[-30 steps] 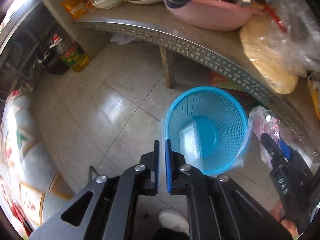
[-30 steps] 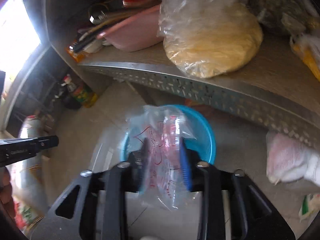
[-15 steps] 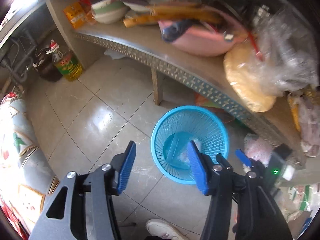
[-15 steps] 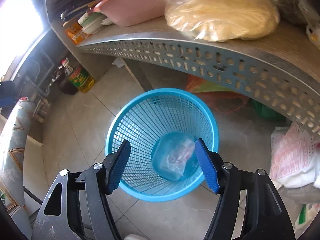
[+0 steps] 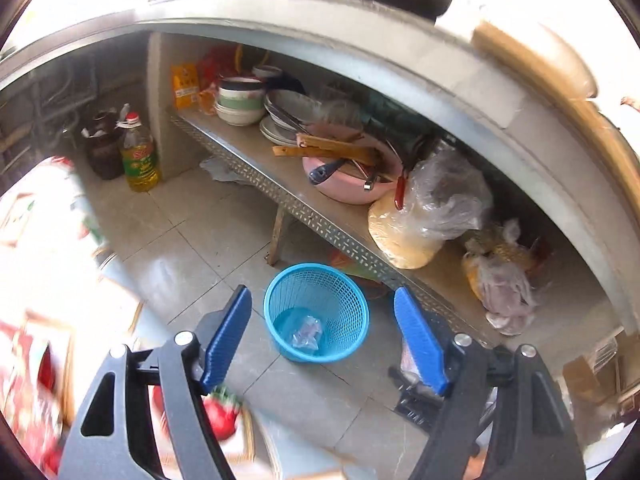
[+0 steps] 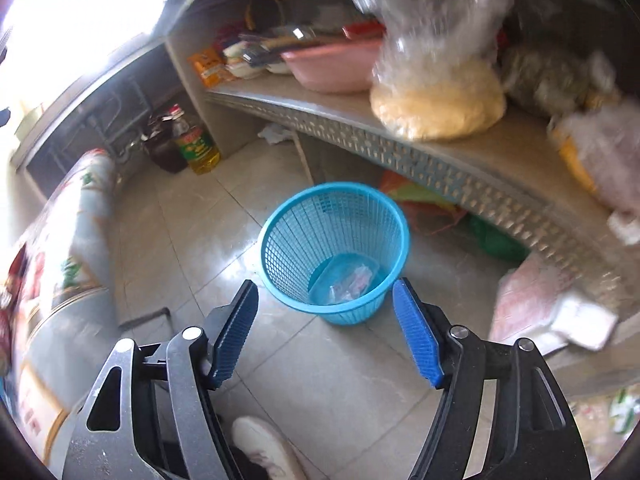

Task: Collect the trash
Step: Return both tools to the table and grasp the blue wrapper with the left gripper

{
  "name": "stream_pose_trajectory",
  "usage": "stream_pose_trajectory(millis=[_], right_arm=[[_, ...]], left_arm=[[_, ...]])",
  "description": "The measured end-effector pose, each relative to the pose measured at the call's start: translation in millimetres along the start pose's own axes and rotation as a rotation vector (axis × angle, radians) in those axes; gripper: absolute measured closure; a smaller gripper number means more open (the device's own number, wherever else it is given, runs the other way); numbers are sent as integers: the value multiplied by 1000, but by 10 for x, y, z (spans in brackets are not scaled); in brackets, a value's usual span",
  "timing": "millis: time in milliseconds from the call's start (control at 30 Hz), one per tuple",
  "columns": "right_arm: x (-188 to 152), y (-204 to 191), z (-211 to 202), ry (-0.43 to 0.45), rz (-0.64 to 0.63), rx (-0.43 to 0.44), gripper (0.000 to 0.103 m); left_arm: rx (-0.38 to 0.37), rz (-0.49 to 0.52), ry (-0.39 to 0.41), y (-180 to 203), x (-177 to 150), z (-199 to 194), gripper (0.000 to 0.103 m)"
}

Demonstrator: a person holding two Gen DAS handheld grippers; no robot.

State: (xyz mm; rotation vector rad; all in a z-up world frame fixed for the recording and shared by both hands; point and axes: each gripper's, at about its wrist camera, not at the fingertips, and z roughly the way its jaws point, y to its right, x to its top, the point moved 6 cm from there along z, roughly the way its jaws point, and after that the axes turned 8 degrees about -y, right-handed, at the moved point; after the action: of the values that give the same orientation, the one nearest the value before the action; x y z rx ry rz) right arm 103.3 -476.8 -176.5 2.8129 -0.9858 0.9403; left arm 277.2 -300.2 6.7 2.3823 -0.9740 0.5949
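The left gripper (image 5: 322,330) hangs above the tiled floor (image 5: 224,236) with its jaws spread wide and opening further; nothing sits between the blue pads (image 5: 228,340), and they touch nothing. Seen through the gap, well below, a blue mesh basket (image 5: 344,300) stands upright on the floor just in front of the low shelf (image 5: 340,216). A crumpled clear plastic wrapper (image 5: 307,333) lies at the bottom of the basket.

The right gripper (image 6: 324,330) shows the same picture from its own camera: jaws wide apart and opening, empty, its pads (image 6: 416,336) clear of everything. The basket (image 6: 304,240) stands beyond its fingertips, tilted in the fisheye view, with the wrapper (image 6: 352,282) resting inside on the basket's solid base.

On the shelf, a pink basin (image 5: 348,188) holds wooden and metal utensils, and beside it a clear bag of pale yellow food (image 5: 416,224) slumps at the shelf's perforated metal edge. A bottle of cooking oil (image 5: 138,156) stands on the floor at the far end of the shelf, next to a dark jar (image 5: 102,152). A white shoe (image 6: 264,444) shows at the bottom of the right wrist view, under the gripper.
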Motion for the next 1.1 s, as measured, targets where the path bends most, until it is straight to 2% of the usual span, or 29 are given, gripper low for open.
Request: stream_pose_trajectory(millis=[100, 200, 300, 467, 667, 767, 867, 1100], right_arm=[[97, -63, -381, 60, -44, -34, 22], [181, -150, -761, 125, -86, -70, 8], [225, -298, -1016, 144, -135, -74, 8], [151, -654, -1268, 55, -201, 12, 8], [-93, -1148, -1555, 97, -327, 66, 8], [-208, -1349, -1690, 160, -380, 115, 8], [-280, -1528, -1744, 193, -406, 215, 8], [-448, -2177, -1707, 107, -531, 390, 8]], left_arm=[[29, 28, 1, -44, -300, -296, 31], [40, 18, -16, -118, -602, -562, 23], [2, -31, 2, -214, -904, -807, 17], [-20, -181, 95, -490, -1373, -1202, 8], [-12, -286, 194, -772, -1864, -1550, 6], [21, -317, 230, -897, -2128, -1723, 6], [46, -332, 267, -1009, -2347, -1867, 6], [182, -344, 278, -1282, -2675, -1969, 6]])
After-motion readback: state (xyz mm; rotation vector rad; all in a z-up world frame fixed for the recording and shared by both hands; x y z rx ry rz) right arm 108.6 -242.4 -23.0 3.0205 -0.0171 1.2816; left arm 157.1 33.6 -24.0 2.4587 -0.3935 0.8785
